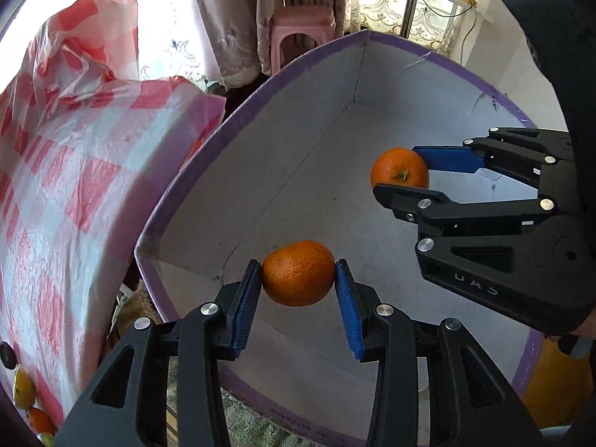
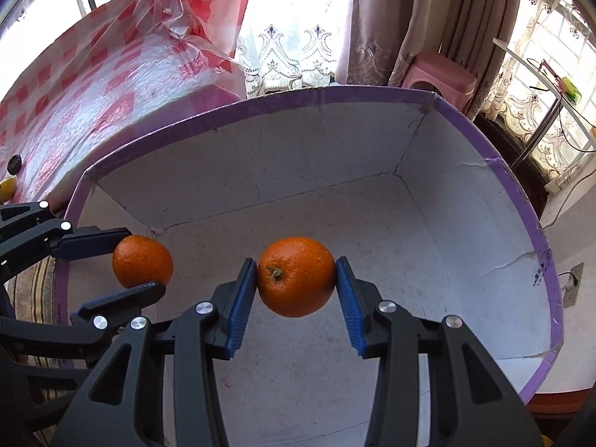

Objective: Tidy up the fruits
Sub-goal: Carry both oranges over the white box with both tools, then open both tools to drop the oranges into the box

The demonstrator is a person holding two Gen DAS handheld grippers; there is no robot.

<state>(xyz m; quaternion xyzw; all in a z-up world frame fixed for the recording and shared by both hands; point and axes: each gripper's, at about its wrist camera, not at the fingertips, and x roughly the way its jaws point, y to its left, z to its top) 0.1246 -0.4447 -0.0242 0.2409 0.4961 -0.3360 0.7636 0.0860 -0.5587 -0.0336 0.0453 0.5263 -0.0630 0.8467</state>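
Over box [image 2: 484, 141] | left tongs [image 1: 298, 273] grip orange [image 1: 298, 273] | right tongs [image 2: 297, 275] grip stemmed orange [image 2: 297, 275]

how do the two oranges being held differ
The left hand-held gripper's orange shows only pebbled skin in the left wrist view; the right hand-held gripper's orange shows its green stem in both views. Both are clamped between blue pads above the empty white box.
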